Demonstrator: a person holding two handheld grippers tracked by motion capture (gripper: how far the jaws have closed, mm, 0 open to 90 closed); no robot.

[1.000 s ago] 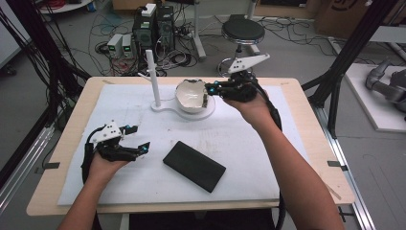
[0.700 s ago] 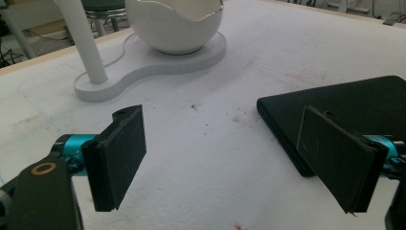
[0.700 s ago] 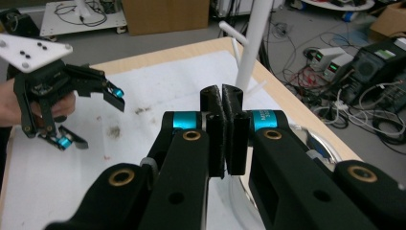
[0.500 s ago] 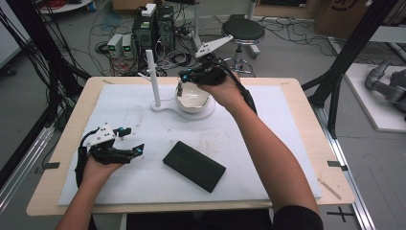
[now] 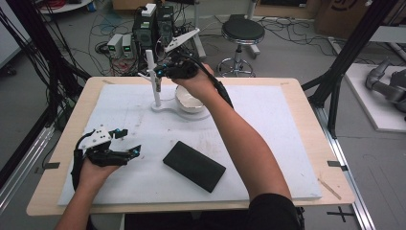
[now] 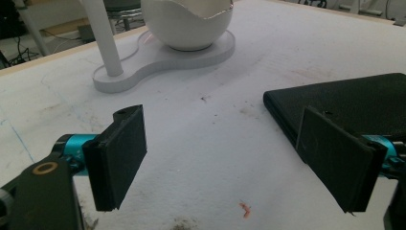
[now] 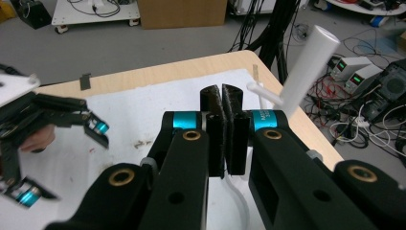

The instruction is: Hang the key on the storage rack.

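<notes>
A white stand (image 5: 163, 106) at the back of the mat carries an upright post (image 5: 154, 81) with a short side peg, and a white bowl (image 5: 189, 100) sits on its base. My right gripper (image 5: 160, 71) hovers at the post's upper part, jaws pressed together with nothing visible between them. In the right gripper view its closed pads (image 7: 221, 91) sit just left of the post (image 7: 306, 67) and its peg (image 7: 261, 92). My left gripper (image 5: 131, 140) rests open at the front left. A flat black box (image 5: 194, 166) lies beside it, also seen past the left gripper's (image 6: 225, 139) right pad.
A white foam mat (image 5: 287, 143) covers the wooden table (image 5: 325, 143). The person's right forearm (image 5: 239, 139) reaches across the middle over the bowl. Beyond the far edge stand a black stool (image 5: 242, 31) and cabled electronics (image 5: 153, 24).
My right gripper has moved left from the bowl's right side, over its rim, to the post. The left gripper has barely shifted and stays open.
</notes>
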